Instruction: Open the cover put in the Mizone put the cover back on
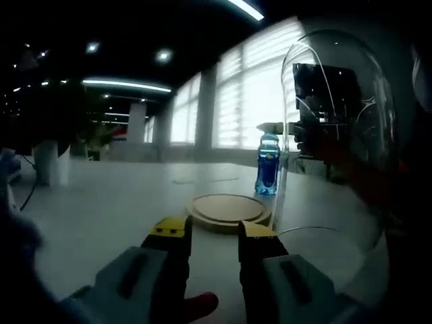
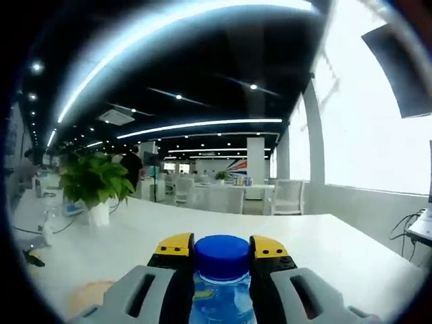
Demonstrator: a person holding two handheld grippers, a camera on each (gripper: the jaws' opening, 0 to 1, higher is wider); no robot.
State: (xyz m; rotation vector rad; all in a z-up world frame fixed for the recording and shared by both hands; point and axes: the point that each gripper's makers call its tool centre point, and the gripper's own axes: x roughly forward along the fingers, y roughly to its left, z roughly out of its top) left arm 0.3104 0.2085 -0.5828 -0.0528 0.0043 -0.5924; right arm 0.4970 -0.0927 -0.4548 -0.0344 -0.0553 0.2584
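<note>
Left gripper [image 1: 214, 231], fingers narrowly parted and holding nothing, hovers over the worktop [image 1: 115, 209] just before the round wooden base [image 1: 228, 209]; the glass cover [image 1: 337, 135] stands right of the base. Right gripper [image 2: 221, 251] clamps the Mizone bottle [image 2: 221, 283] below its blue cap [image 2: 222, 254].

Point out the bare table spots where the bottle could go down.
Bare: the round wooden base and the table left of it. Crowded: its right side, where the glass cover stands by a blue bottle.
</note>
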